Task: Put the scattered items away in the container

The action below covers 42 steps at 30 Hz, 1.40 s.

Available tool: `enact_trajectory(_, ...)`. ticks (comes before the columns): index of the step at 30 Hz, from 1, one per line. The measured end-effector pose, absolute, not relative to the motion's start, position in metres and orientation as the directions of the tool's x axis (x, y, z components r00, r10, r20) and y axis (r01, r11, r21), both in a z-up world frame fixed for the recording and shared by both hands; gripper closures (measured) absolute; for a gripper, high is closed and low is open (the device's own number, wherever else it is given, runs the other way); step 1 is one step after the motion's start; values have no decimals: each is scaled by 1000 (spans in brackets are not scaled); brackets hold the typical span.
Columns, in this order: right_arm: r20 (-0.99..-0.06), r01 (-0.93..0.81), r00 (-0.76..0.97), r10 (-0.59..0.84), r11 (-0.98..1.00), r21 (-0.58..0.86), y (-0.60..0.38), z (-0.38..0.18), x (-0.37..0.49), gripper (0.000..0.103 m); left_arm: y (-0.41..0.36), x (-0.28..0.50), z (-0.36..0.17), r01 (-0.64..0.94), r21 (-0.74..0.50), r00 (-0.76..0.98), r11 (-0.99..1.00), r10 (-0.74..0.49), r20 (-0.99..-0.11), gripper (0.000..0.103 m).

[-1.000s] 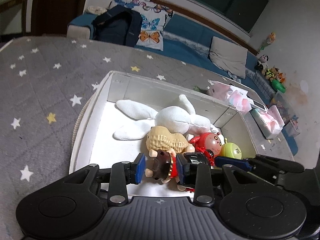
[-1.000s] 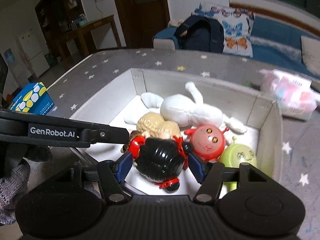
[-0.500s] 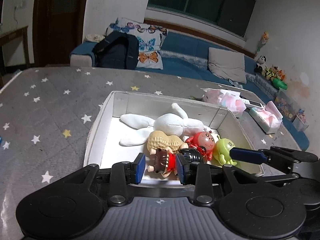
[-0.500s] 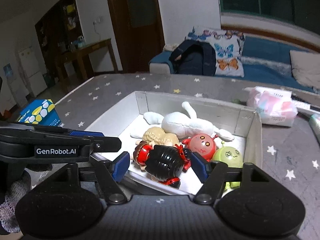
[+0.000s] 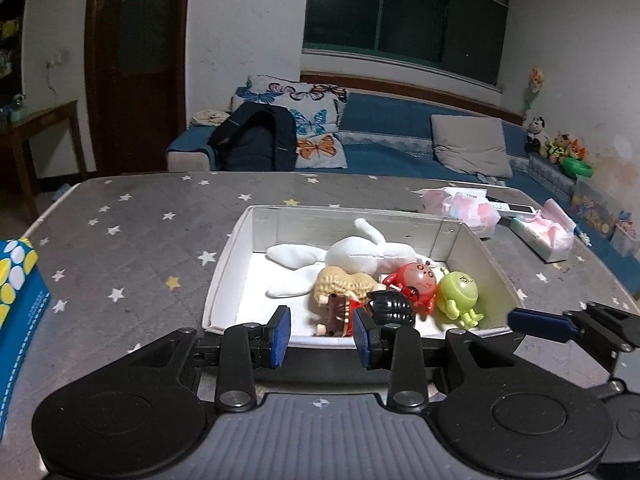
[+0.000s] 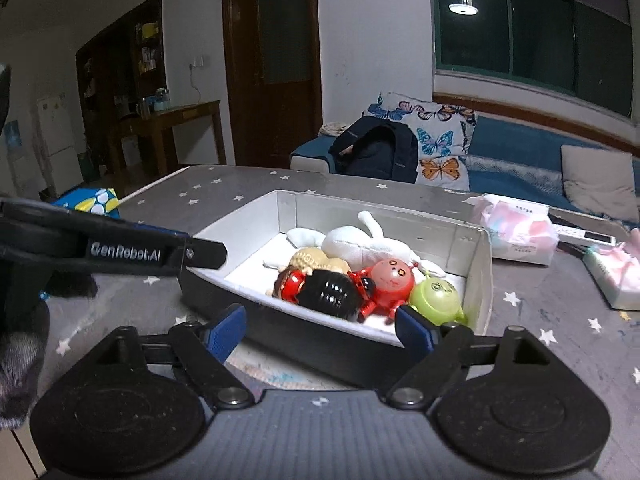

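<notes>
White-walled, the box (image 5: 236, 248) sits on my star-print table (image 5: 132, 240) with the plush rabbit (image 5: 360, 254), peanut toy (image 5: 340, 286), red figure (image 6: 386, 280) and green figure (image 5: 458, 294) inside, while my left hand-held gripper (image 5: 320, 336) and right hand-held gripper (image 6: 320, 328) both gape empty before its near wall.

We count one white box (image 5: 224, 276) on the table. Inside it we see five toys: one white plush bunny (image 5: 360, 254), one tan peanut toy (image 5: 340, 285), one red and black doll (image 6: 324, 294), one red round-headed figure (image 5: 416, 282) and one green one-eyed monster (image 5: 458, 294). On the starry table (image 5: 132, 248) we count two pink tissue packs (image 5: 464, 210) (image 5: 546, 234), one blue box with yellow dots (image 5: 16, 292) and one white remote (image 5: 516, 209). On the sofa we count one butterfly pillow (image 5: 308, 120), one grey pillow (image 5: 470, 144) and one dark backpack (image 5: 256, 140).
</notes>
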State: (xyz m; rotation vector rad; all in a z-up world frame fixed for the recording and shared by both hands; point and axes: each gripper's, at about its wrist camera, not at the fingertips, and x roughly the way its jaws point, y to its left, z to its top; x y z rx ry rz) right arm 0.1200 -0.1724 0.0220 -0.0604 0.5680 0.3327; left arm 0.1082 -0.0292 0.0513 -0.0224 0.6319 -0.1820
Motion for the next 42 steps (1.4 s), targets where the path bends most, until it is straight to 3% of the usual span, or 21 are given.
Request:
enact_trajectory(10,-525,-303,804,280,952,44,-176,16,93,15,-34,84,44,148,-46,805,988,-148,-575,67)
enact_trajectory(12,-522,-295,809,270,955,38,-176,15,89,6,-33,79,45,139,-39,813,990,-137,-567,67)
enact_trajectory(22,-524,-252,819,233,967,36,-173,7,70,6,-27,62,37,119,-77,813,990,-141,-564,67)
enact_trajectory(42,-541,-202,819,194,978,45,-173,0,55,0,-39,36,20,110,-10,823,994,-97,-560,67)
